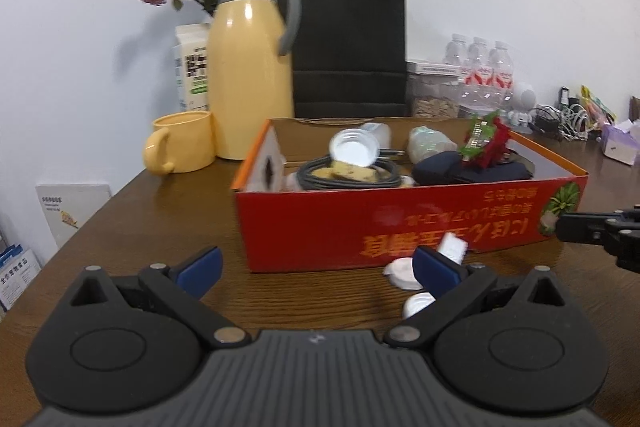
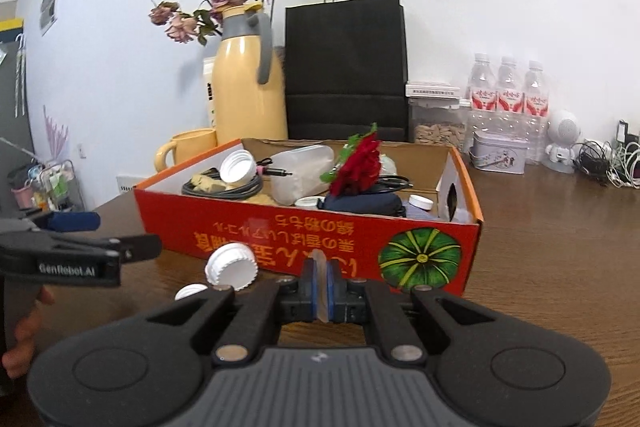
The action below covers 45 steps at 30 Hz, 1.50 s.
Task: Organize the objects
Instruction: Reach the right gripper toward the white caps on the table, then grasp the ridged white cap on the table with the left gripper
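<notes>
Box on a tabletop, clutter behind it.
Loose caps lie before the box; a jug, mug, paper bag and bottles stand behind.

Red cardboard box, open-topped, orange rim, upside-down print and a green pumpkin picture on its near wall; stands on the bench. Inside: coiled black cable, white cap resting tilted on it, clear plastic bottle lying on its side, red artificial flower, dark blue pouch. Outside, just before the near wall: white caps, the largest tilted on edge, a smaller one beside it.
</notes>
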Each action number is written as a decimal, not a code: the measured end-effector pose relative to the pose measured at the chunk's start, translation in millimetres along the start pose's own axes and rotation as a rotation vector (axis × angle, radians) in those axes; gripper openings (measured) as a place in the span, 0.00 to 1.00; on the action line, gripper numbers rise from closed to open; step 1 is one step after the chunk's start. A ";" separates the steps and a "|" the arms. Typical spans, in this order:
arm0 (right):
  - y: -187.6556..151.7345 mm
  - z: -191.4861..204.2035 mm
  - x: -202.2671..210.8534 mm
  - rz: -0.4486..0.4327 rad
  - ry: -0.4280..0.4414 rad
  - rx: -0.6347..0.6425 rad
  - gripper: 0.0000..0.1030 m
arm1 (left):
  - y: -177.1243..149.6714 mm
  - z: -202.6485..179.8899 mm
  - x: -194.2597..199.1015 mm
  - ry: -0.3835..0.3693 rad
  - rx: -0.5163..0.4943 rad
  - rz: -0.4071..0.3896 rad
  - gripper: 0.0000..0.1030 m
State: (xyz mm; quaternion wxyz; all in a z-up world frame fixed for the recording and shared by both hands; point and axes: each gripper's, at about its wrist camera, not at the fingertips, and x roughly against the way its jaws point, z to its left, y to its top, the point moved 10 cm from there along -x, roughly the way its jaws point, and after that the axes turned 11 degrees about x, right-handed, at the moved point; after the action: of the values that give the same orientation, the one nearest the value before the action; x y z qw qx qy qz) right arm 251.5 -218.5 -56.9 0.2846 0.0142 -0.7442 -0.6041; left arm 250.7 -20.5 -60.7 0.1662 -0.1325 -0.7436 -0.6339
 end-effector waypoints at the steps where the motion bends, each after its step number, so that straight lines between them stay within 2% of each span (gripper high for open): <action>1: -0.7 -0.6 -1.2 0.004 0.001 -0.003 0.04 | -0.3 -5.5 -2.0 -0.007 -0.006 0.002 1.00; 7: -3.2 -2.1 -4.9 0.012 0.008 -0.016 0.04 | -6.0 -34.3 -9.9 -0.061 -0.053 0.022 1.00; 11: -2.9 1.2 -4.1 0.009 0.012 -0.003 0.04 | -9.0 -49.5 -13.1 -0.124 -0.073 0.040 0.87; 13: -2.7 1.0 -4.1 0.008 0.007 -0.002 0.04 | -10.7 -59.2 -17.3 -0.140 -0.098 0.051 0.76; 14: -2.8 0.6 -3.8 0.007 0.004 -0.002 0.04 | -11.9 -64.4 -20.1 -0.153 -0.108 0.065 0.67; 15: -2.5 0.8 -3.5 0.006 0.004 -0.002 0.04 | -13.6 -68.6 -22.6 -0.168 -0.113 0.078 0.54; 16: -2.2 1.3 -3.1 0.004 0.003 0.000 0.04 | -15.3 -73.2 -26.0 -0.186 -0.119 0.097 0.45; 17: -1.9 2.0 -2.6 0.001 0.003 0.003 0.04 | -17.3 -76.9 -29.1 -0.198 -0.127 0.116 0.24; 18: -1.8 2.7 -2.2 -0.001 0.002 0.007 0.04 | -19.2 -79.2 -31.7 -0.206 -0.130 0.132 0.15; 20: -2.5 3.9 -3.0 0.002 0.000 0.013 0.04 | -21.0 -80.9 -30.6 -0.221 -0.135 0.133 0.15; 25: -3.8 5.7 -6.2 0.010 -0.004 0.026 0.04 | -13.4 -74.2 -19.3 -0.210 -0.115 0.058 0.15; 29: -4.1 2.9 -6.4 0.010 -0.018 0.021 0.04 | -10.3 -68.5 -19.4 -0.212 -0.081 0.059 0.15; 38: -4.8 1.8 -8.0 0.017 -0.014 0.012 0.04 | -6.8 -68.1 -12.9 -0.222 -0.071 0.035 0.15; 42: -2.8 2.5 -6.7 0.010 -0.016 0.018 0.04 | 2.2 -67.4 -5.1 -0.243 -0.043 0.013 0.15; 45: 9.8 3.1 -1.1 -0.028 -0.016 0.028 0.04 | 17.3 -67.9 3.3 -0.254 -0.025 -0.019 0.15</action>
State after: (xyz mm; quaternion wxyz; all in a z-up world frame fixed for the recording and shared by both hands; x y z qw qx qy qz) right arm 254.1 -212.7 -48.9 0.2699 0.0235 -0.7545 -0.5978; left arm 260.1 -84.7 -34.2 0.0629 -0.2068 -0.7520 -0.6227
